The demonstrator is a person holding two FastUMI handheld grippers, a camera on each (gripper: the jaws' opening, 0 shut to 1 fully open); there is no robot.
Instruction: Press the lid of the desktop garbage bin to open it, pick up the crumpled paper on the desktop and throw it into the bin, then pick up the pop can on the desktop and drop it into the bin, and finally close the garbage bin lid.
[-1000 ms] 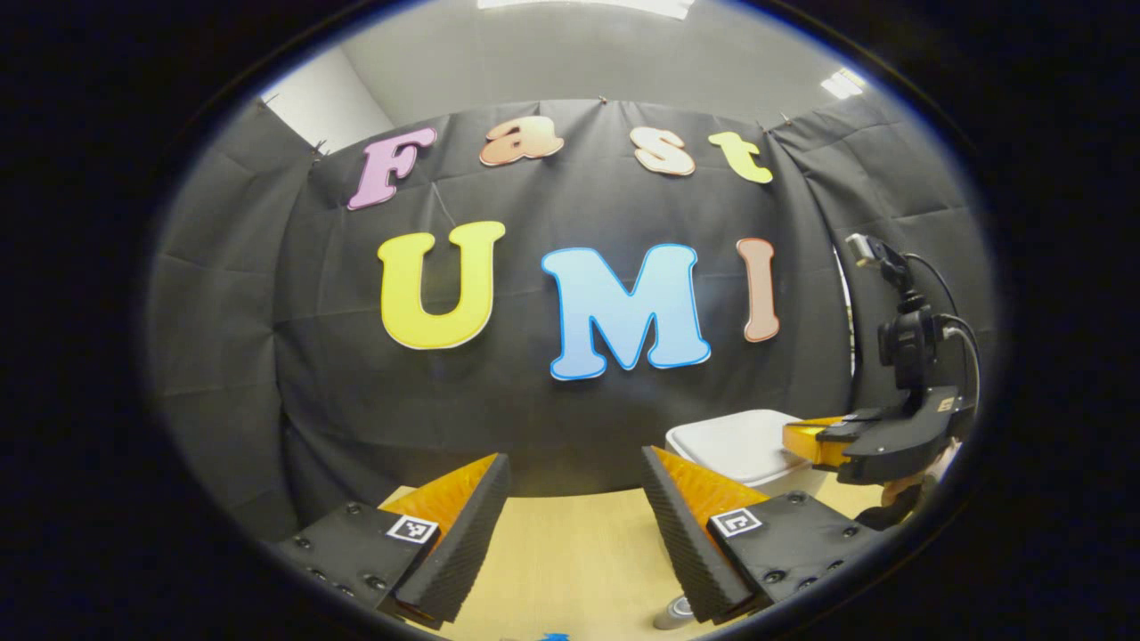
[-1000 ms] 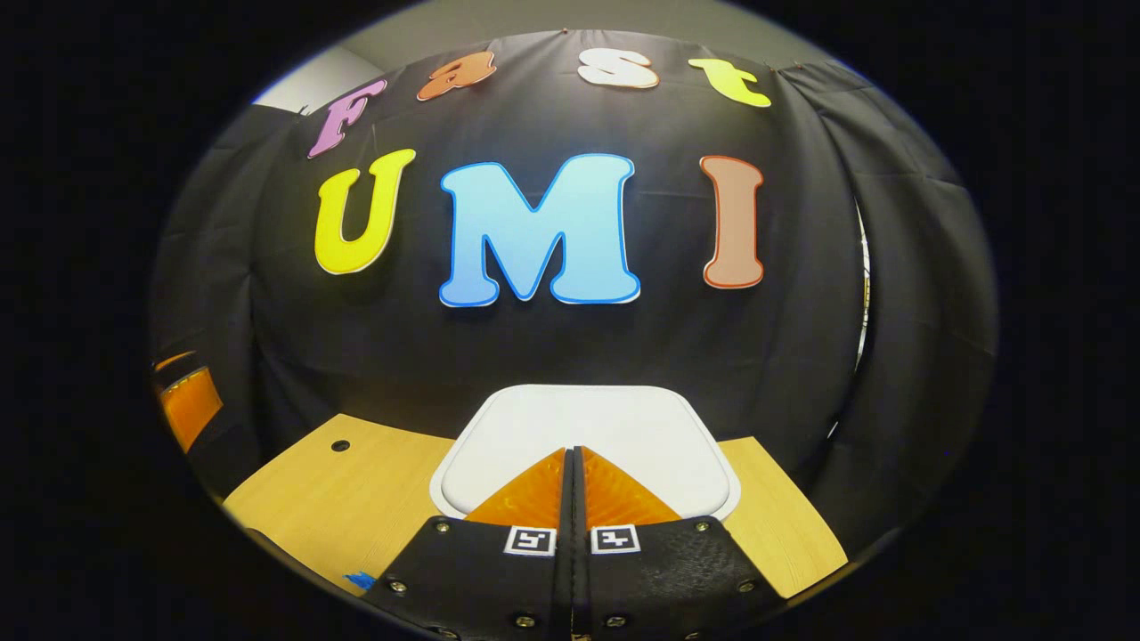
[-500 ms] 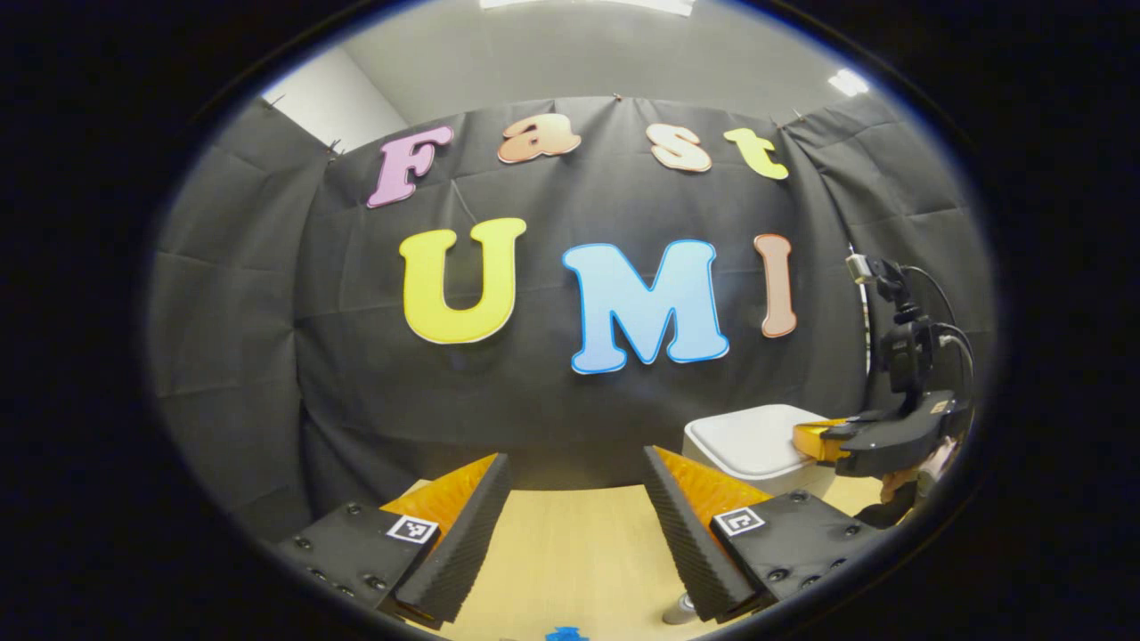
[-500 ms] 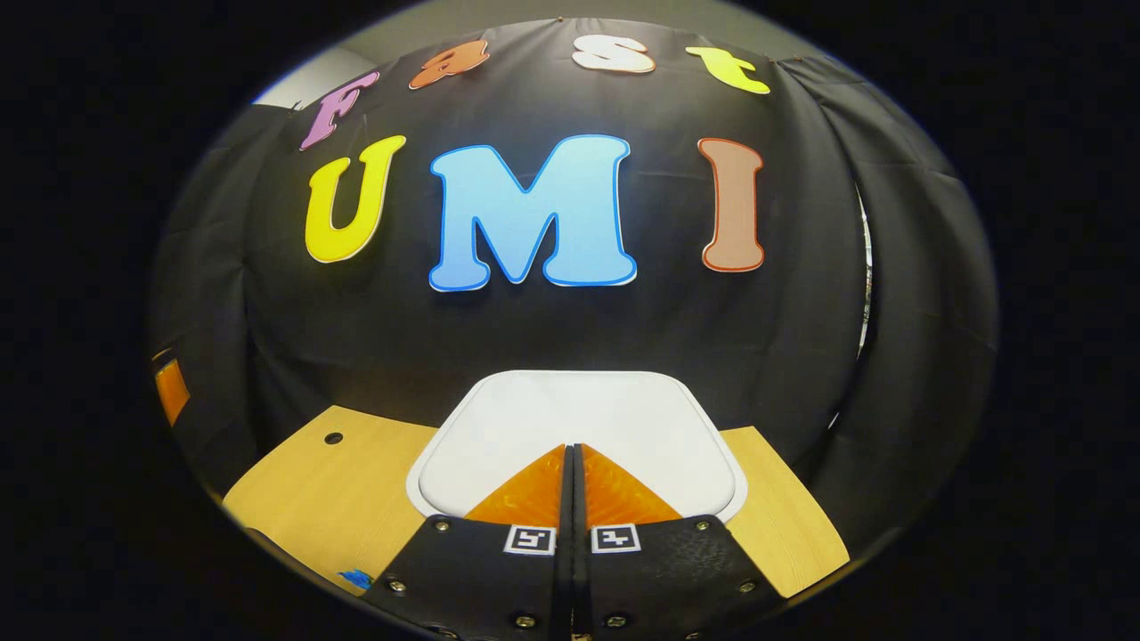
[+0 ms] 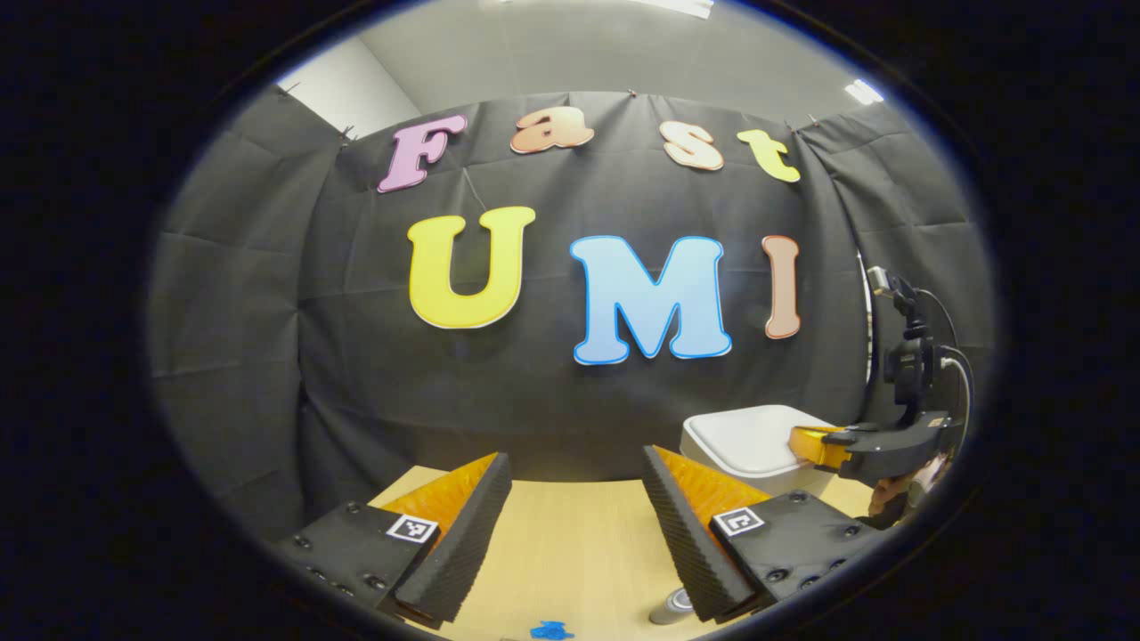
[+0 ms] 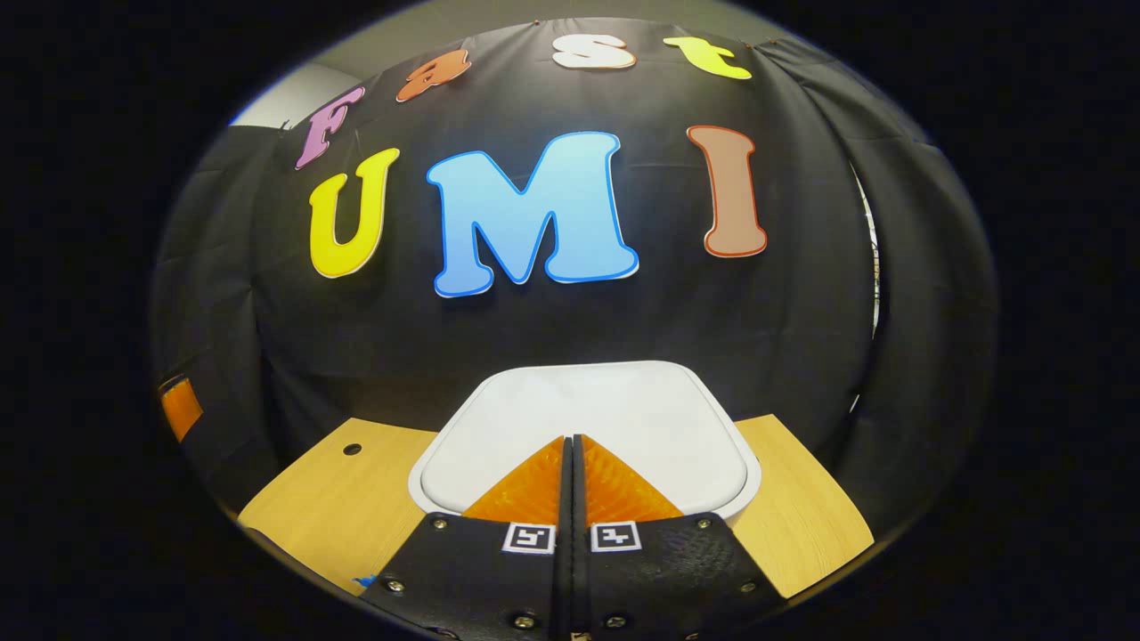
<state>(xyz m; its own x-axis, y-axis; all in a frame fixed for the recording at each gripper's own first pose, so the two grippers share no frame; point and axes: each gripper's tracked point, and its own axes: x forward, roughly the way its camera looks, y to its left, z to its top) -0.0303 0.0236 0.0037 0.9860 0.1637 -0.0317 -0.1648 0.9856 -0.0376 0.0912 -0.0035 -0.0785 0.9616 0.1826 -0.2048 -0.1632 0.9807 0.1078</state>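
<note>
The white garbage bin (image 6: 583, 414) stands on the wooden desk with its lid down flat. My right gripper (image 6: 572, 438) is shut with nothing held, its tips over the near part of the lid; whether they touch it I cannot tell. In the left gripper view the same bin (image 5: 753, 438) sits at the right, with the right gripper (image 5: 806, 442) reaching over its lid edge. My left gripper (image 5: 574, 485) hangs open above the desk, nothing between its fingers. The top of the pop can (image 5: 670, 607) peeks out at the bottom, beside the right finger.
The wooden desk (image 6: 343, 494) has a small round hole (image 6: 353, 450) at the left. A blue mark (image 5: 550, 629) lies on the desk near the front edge. The black cloth wall stands close behind the bin.
The right gripper has edged forward and lower over the bin lid, which looms larger. The left gripper drifted slightly left and stayed open.
</note>
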